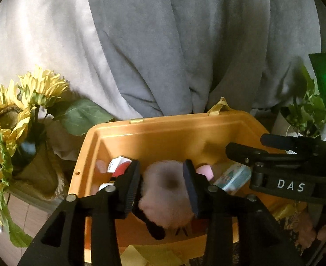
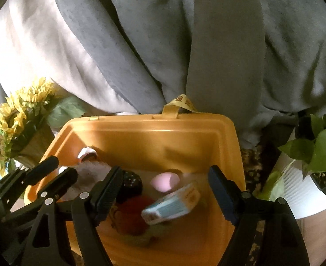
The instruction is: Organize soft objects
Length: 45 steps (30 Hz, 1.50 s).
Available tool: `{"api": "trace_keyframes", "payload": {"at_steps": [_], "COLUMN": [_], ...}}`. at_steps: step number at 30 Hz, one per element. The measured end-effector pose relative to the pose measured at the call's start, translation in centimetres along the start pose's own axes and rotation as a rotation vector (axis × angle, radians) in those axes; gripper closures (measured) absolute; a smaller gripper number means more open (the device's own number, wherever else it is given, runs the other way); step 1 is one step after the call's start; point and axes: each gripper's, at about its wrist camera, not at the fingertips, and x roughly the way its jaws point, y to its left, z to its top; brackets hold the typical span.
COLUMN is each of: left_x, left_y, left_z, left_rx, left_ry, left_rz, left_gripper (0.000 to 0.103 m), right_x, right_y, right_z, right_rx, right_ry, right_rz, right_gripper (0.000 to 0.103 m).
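An orange plastic bin stands open below both grippers. My left gripper hangs over its left half with a fluffy pale pink plush between its parted fingers; the plush is blurred and fills the gap. My right gripper is wide open over the bin's right half and holds nothing. Beneath it, in the bin, lie a blue-and-white tissue packet, a pink egg-shaped sponge, a dark ball and a red soft item. Each gripper shows in the other's view: right gripper, left gripper.
Grey and pale fabric hangs in folds right behind the bin. Artificial sunflowers in a woven holder stand to the bin's left. A leafy plant in a white pot stands to its right. A yellow ribbon loop sticks up from the far rim.
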Motion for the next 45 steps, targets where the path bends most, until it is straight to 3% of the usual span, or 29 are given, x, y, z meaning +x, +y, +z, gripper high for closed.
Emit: {"api": "trace_keyframes", "payload": {"at_steps": [8, 18, 25, 35, 45], "left_x": [-2.4, -8.8, -14.2, -21.2, -26.0], "left_y": [0.3, 0.9, 0.7, 1.1, 3.1], "left_z": [0.0, -0.7, -1.9, -4.8, -8.1], "left_rx": [-0.020, -0.081, -0.094, -0.075, -0.076], "left_ry": [-0.043, -0.102, -0.162, -0.252, -0.268], "left_rz": [0.053, 0.111, 0.148, 0.209, 0.190], "left_gripper": [0.050, 0.041, 0.021, 0.001, 0.000], "right_x": [-3.1, -10.4, -15.3, -20.7, -25.6], "right_y": [0.5, 2.6, 3.8, 6.3, 9.8], "right_z": [-0.5, -2.3, -4.4, -8.8, -13.6], "right_rx": [-0.005, -0.038, -0.030, -0.004, 0.057], "right_ry": [-0.061, -0.176, -0.237, -0.293, -0.354], "right_rz": [-0.057, -0.090, -0.118, -0.188, -0.276], "right_gripper": [0.023, 0.023, 0.016, 0.014, 0.008]}}
